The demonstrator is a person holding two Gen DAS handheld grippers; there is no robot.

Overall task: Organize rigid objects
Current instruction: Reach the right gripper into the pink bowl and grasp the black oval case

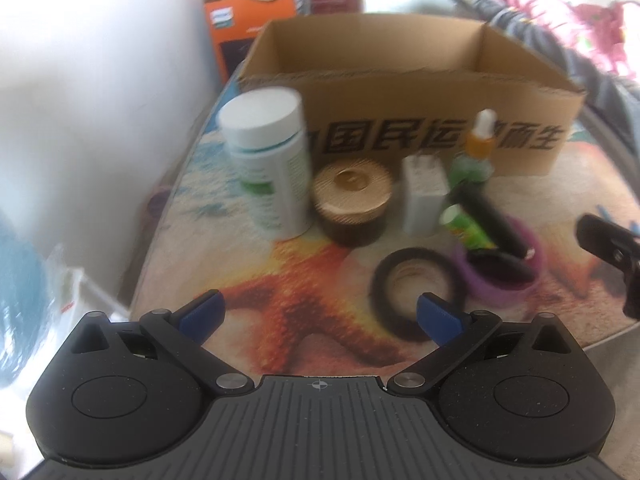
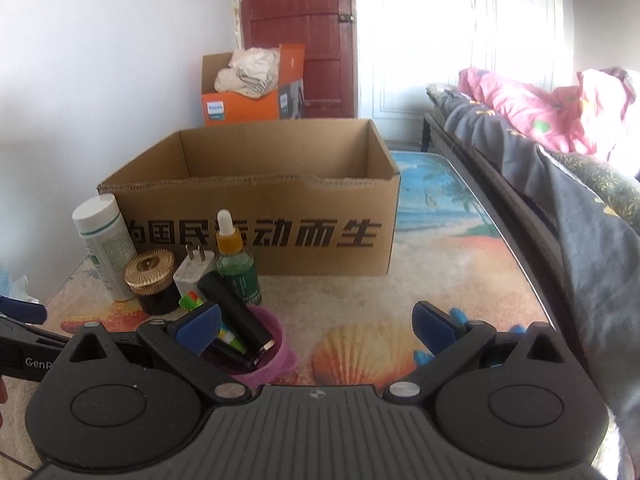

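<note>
Beach-print tabletop (image 2: 440, 280) fills my views; motion blur smears the left one. Both my left gripper (image 1: 320, 314) and right gripper (image 2: 316, 328) gape wide, empty. Black bar (image 2: 236, 316) leans upright-tilted in the purple cup (image 2: 276, 344), base hidden.

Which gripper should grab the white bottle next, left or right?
Left. The left gripper is open and faces the white bottle nearly head-on. From the right gripper, also open, the bottle sits far left behind the gold-lidded jar.

An orange box (image 2: 240, 106) of cloth stands by a red door (image 2: 300, 20); pink bedding (image 2: 532, 104) lies rightward.
</note>
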